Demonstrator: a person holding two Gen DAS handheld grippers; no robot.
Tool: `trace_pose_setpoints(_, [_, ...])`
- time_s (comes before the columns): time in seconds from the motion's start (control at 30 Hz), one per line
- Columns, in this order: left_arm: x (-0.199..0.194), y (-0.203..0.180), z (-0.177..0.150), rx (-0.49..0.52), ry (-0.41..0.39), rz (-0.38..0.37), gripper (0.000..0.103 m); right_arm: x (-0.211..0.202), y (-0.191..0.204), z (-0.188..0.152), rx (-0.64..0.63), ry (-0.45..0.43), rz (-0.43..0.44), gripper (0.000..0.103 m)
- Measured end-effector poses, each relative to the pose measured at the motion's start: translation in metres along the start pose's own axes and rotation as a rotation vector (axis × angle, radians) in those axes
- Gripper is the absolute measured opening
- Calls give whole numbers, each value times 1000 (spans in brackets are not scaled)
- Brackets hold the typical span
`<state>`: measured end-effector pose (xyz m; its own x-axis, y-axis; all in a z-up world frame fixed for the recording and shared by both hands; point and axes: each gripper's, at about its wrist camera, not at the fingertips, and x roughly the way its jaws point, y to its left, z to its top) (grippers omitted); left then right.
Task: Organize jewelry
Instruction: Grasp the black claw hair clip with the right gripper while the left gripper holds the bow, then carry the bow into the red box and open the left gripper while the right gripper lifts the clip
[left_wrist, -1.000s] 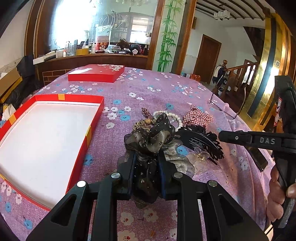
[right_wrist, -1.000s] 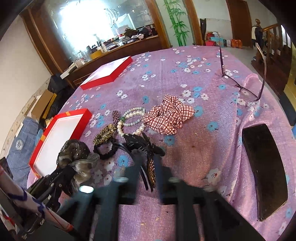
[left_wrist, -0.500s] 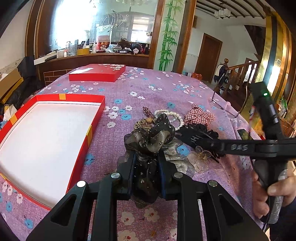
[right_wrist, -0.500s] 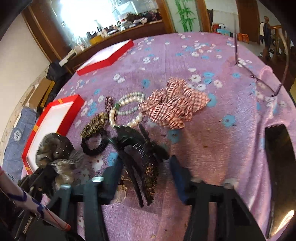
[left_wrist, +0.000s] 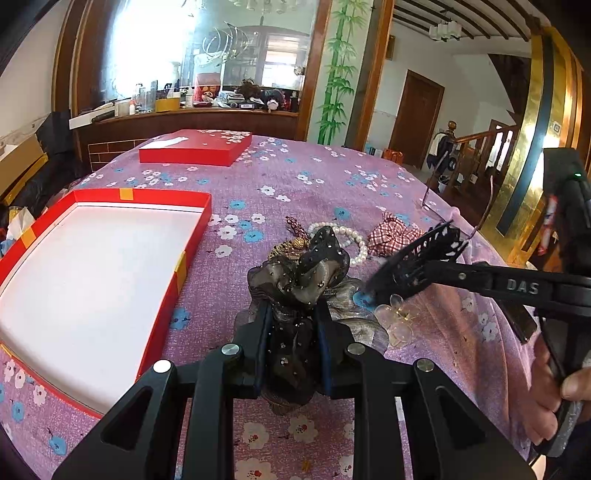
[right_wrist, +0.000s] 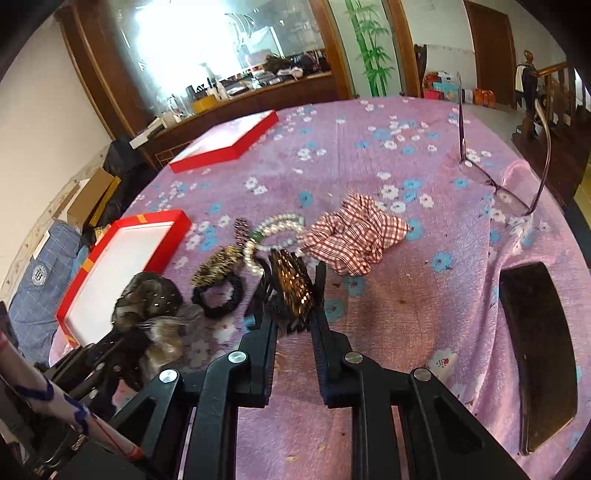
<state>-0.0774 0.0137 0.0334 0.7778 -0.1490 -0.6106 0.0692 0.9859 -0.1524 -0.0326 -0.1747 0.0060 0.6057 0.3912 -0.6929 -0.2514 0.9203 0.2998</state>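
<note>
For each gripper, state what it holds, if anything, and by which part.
Left gripper: the dark gauze hair bow, gripped at its lower folds. Right gripper, jaws just closing: the black hair claw, pinched across its sides.

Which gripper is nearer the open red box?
Left. The left gripper, shut on the organza bow, sits beside the open red box. The right gripper, gripping the hair claw, is farther away.

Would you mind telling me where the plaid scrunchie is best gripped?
Take the plaid scrunchie by its puffed near edge, coming down from above on its right side. The fabric bunches high there, and that side is bare cloth, clear of the pearl bracelet touching its left.
</note>
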Motion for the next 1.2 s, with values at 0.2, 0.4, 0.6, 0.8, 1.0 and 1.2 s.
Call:
trace_pose_setpoints(0.2, [-9, 5, 0, 1, -7, 15, 21, -4, 7, 0, -11, 0, -6, 12])
trace_pose_setpoints(0.4, [-6, 10, -1, -2, -1, 26, 21, 5, -4, 1, 40, 17, -33, 43])
trace_pose_setpoints(0.6, [-4, 9, -1, -4, 4, 24, 22, 19, -25, 3, 159, 44, 16, 55])
trace_pose_setpoints(0.8, [-4, 10, -1, -1, 3, 25, 22, 32, -36, 6, 255, 92, -5, 55])
trace_pose_setpoints(1.0, [-5, 8, -1, 9, -3, 31, 22, 51, -22, 13, 216, 118, -30, 60])
trace_pose_setpoints(1.2, [-7, 7, -2, 9, -10, 29, 22, 38, -12, 18, 157, 62, -23, 21])
